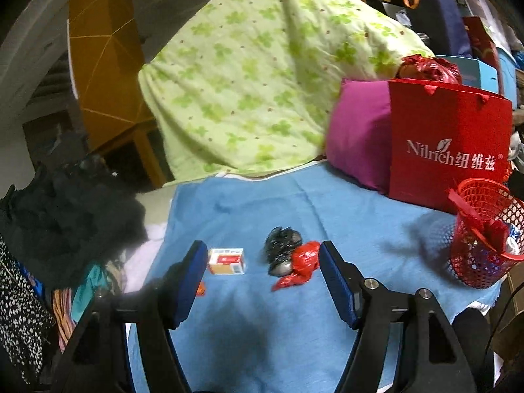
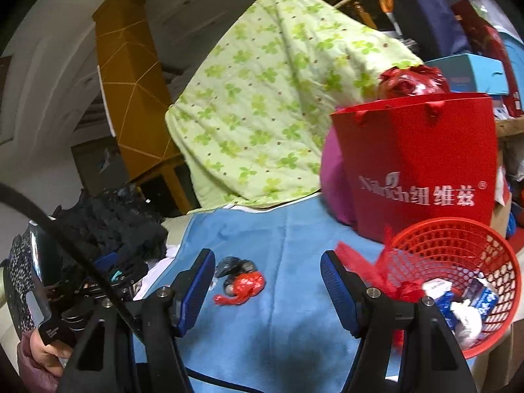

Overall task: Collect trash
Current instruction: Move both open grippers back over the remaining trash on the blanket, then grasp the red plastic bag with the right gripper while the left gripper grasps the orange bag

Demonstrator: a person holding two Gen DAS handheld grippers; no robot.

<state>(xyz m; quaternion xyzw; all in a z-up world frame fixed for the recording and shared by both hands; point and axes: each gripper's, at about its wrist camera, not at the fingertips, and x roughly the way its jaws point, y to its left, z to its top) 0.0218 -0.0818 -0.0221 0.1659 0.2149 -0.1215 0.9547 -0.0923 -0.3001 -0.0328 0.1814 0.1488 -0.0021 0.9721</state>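
The left gripper [image 1: 262,271] and the right gripper [image 2: 267,278] both hang with jaws apart and nothing between the pads, over a blue cloth [image 1: 294,327]. Just beyond lie a small orange-and-white carton [image 1: 226,261], flat, long side across the view, a crumpled black bag [image 1: 280,255] and – touching it – a red wrapper [image 1: 303,263] whose twisted tail points toward the camera's lower left. At right stands a red mesh basket [image 2: 458,239] already holding trash – behind it a red paper bag [image 1: 448,144]
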